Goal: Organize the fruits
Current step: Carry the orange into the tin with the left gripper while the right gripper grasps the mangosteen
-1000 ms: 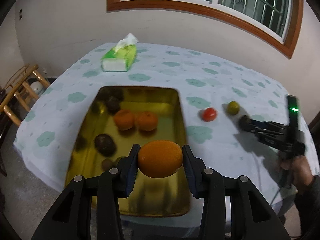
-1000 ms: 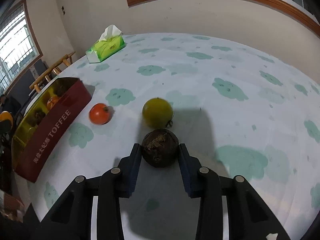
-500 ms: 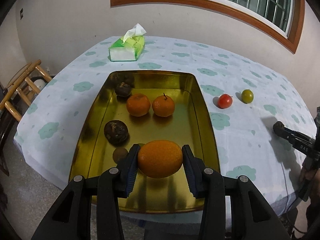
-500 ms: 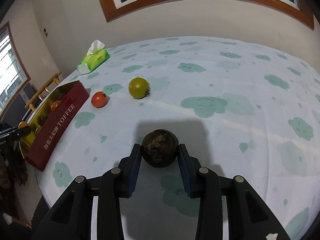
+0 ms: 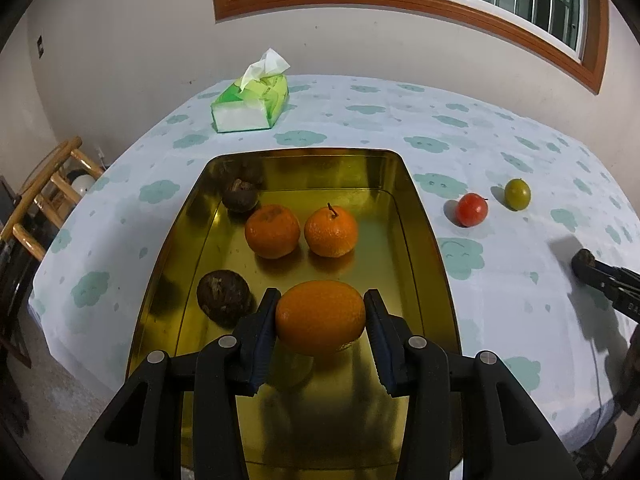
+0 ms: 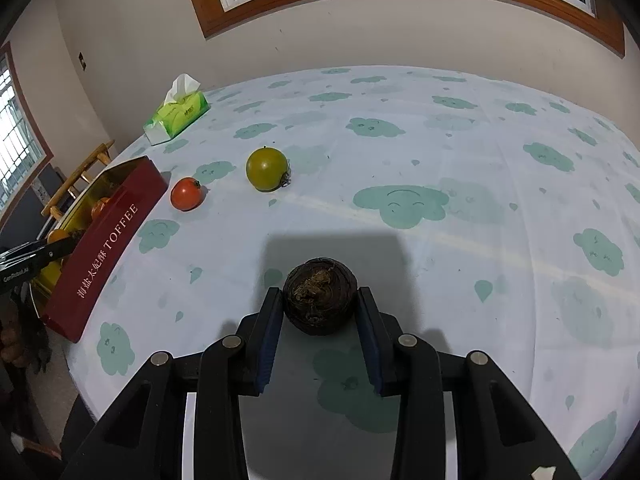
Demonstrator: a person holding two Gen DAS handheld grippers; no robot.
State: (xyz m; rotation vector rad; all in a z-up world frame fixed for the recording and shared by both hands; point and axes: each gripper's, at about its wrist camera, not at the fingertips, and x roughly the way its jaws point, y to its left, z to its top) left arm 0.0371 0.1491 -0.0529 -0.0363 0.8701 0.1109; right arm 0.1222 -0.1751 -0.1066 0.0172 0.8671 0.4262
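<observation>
Gripping an orange (image 5: 320, 317) in my left gripper (image 5: 320, 320), a dark brown fruit (image 6: 319, 295) in my right gripper (image 6: 319, 300); left of those fingers, the tin (image 6: 105, 240) reads "TOFFEE".

"TOFFEE" plus Chinese characters on red tin side (image 6: 105, 249); "GenRobot.AI" on left tongs (image 6: 60, 246)

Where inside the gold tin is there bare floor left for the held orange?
Free: the near end of the gold rectangular tin, under the left gripper holding the large orange. Crowded: the middle and far left, with two tangerines and two dark brown wrinkled fruits.
</observation>
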